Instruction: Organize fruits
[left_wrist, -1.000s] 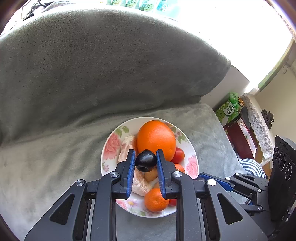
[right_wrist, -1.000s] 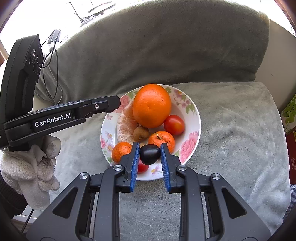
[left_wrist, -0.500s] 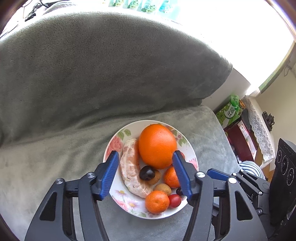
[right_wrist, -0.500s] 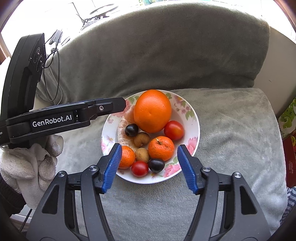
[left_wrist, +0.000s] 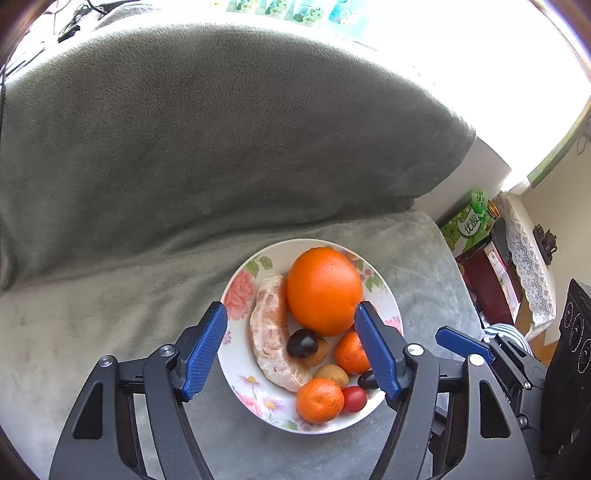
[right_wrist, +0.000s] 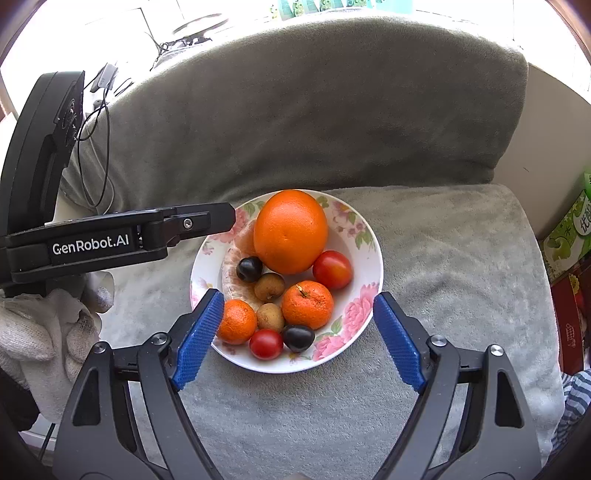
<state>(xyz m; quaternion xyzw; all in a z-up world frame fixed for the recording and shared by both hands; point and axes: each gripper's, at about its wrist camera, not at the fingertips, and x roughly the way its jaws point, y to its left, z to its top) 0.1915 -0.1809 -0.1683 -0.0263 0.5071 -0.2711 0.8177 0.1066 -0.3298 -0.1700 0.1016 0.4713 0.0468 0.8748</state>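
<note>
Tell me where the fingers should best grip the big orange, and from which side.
Probably grip the big orange across its widest middle, coming from above. It stands higher than everything else on the plate, but the peeled citrus and tomato crowd its lower sides.

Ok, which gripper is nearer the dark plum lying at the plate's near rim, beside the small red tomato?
Right. The right gripper stands open just over that plum; the left gripper is open over the other plum by the big orange.

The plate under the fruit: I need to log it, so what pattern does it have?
White plate with pink flowers and green leaves; clearest in the right wrist view.
</note>
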